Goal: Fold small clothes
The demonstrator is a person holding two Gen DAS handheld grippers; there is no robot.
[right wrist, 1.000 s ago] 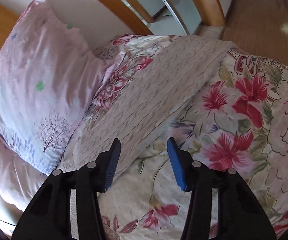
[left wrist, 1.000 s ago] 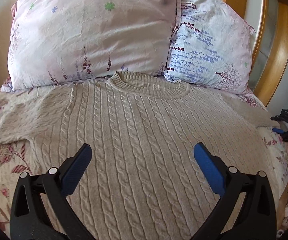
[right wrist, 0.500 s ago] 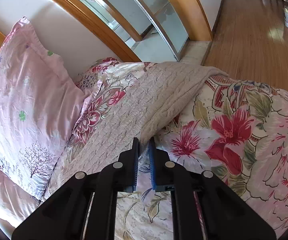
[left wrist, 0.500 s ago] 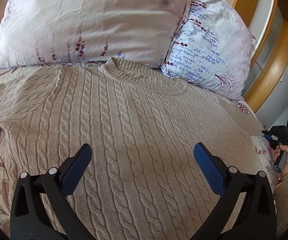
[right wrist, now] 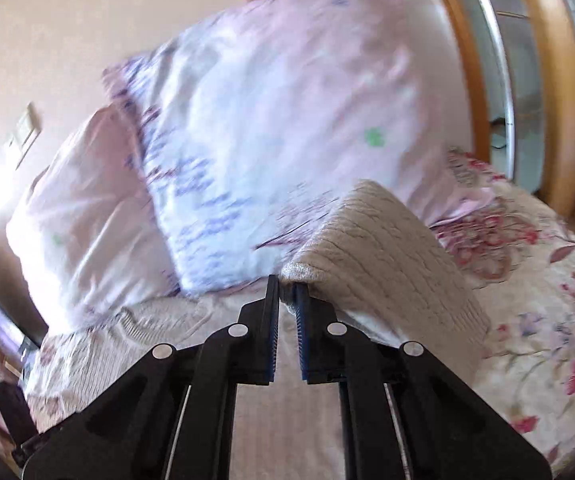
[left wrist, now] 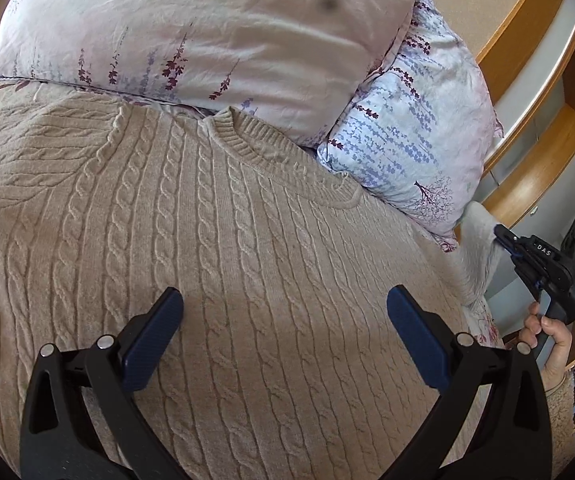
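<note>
Two grippers in play here. In my left wrist view the left gripper [left wrist: 283,316] is spread wide, hanging over the middle of the beige cable-knit sweater [left wrist: 223,248], nothing between the blue pads [left wrist: 411,332], and I can't tell if they touch the knit. The sweater fills the centre and lower part of that frame, laid out flat on the bed with its ribbed collar [left wrist: 279,152] up against the two pillows, the pinkish pillow [left wrist: 207,36] at upper centre and the blue-flowered pillow [left wrist: 411,136] to its right.

At the far right edge of the same view I can see my right hand [left wrist: 547,340] holding the right gripper [left wrist: 501,234], with the sweater sleeve [left wrist: 475,240] lifted up off the bed there.

Right wrist view is pretty blurry, but the right gripper [right wrist: 286,292] is pressed nearly together, pinching the edge of that sleeve [right wrist: 379,248], which folds up in a peak in the centre of the frame. The floral bedspread [right wrist: 547,320] is at lower right, and a wooden frame [right wrist: 563,80] at upper right.
</note>
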